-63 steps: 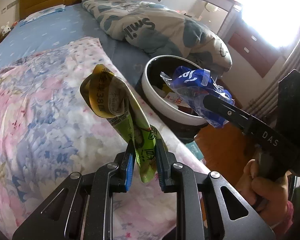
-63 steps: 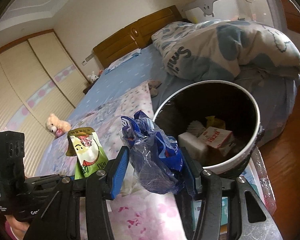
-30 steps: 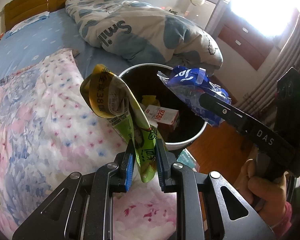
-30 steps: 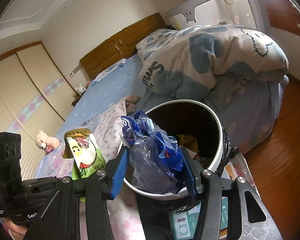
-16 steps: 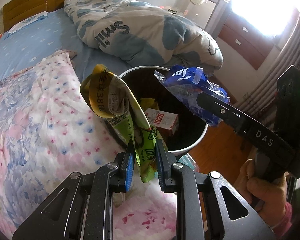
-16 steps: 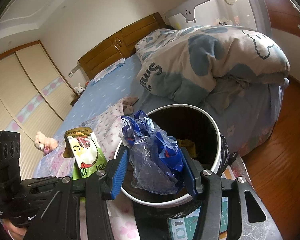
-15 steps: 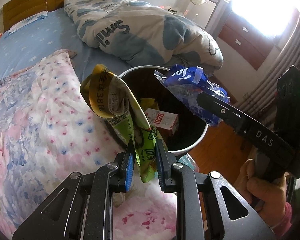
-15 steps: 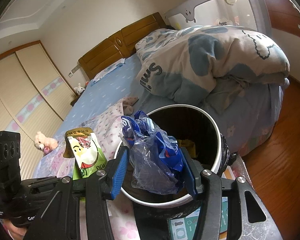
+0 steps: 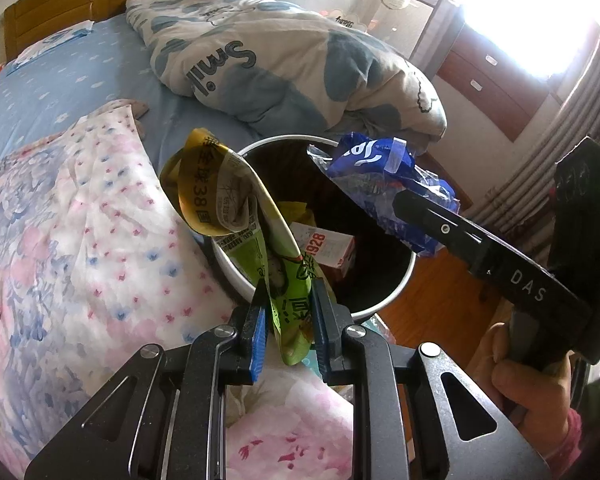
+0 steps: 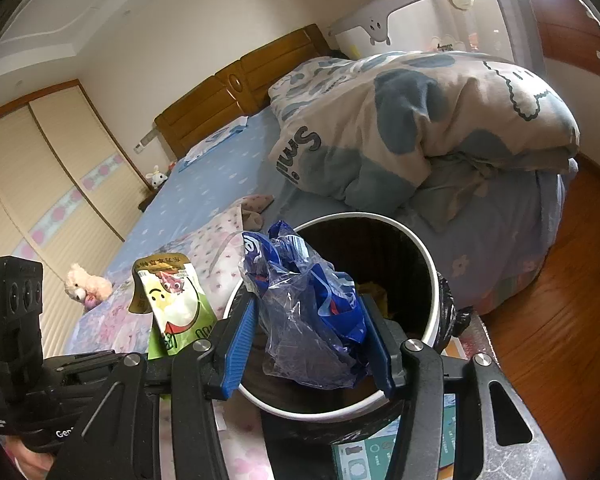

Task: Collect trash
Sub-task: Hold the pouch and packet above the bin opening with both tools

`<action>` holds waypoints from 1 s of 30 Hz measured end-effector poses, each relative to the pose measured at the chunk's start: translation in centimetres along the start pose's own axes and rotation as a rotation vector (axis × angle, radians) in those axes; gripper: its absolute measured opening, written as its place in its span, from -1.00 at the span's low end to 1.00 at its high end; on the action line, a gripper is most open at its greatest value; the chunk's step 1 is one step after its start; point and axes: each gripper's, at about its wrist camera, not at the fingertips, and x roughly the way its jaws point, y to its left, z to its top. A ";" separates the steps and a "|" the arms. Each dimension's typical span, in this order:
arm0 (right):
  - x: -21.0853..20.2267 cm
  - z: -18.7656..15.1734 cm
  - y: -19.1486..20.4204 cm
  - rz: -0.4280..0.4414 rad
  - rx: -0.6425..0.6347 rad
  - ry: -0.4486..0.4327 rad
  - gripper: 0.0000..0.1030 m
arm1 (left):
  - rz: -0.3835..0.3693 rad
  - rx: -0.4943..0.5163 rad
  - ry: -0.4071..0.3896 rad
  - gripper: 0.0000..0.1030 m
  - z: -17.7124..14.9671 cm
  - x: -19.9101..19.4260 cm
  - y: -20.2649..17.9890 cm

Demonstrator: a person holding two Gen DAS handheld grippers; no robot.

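Observation:
My left gripper (image 9: 288, 326) is shut on a green and yellow snack pouch (image 9: 236, 216), which stands up from the jaws over the near left rim of a white-rimmed trash bin (image 9: 384, 306). My right gripper (image 10: 310, 344) is shut on a crumpled blue plastic bag (image 10: 312, 312) held above the bin (image 10: 434, 280). In the left wrist view the blue bag (image 9: 376, 184) hangs over the bin's right side. Inside the bin lie a red and white carton (image 9: 326, 246) and other scraps. The pouch (image 10: 172, 304) also shows at the left of the right wrist view.
A bed with a floral quilt (image 9: 60, 240) lies to the left of the bin, with a blue and white duvet (image 9: 284, 64) bundled behind it. Wooden floor (image 10: 560, 320) is on the right. A person's hand (image 9: 532, 384) grips the right tool. A teddy bear (image 10: 86, 286) sits far left.
Both grippers shifted slightly nearer over the bin since a second ago, so it sits lower and more central in view. Both grips are unchanged.

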 end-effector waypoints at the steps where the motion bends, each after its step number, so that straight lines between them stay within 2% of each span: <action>1: 0.0 0.0 -0.1 -0.001 0.001 0.000 0.00 | -0.001 0.000 0.000 -0.65 0.1 0.0 0.0; 30: 0.2 0.6 -0.9 -0.014 0.004 0.003 0.00 | 0.004 -0.009 0.009 -0.65 1.3 1.2 -0.4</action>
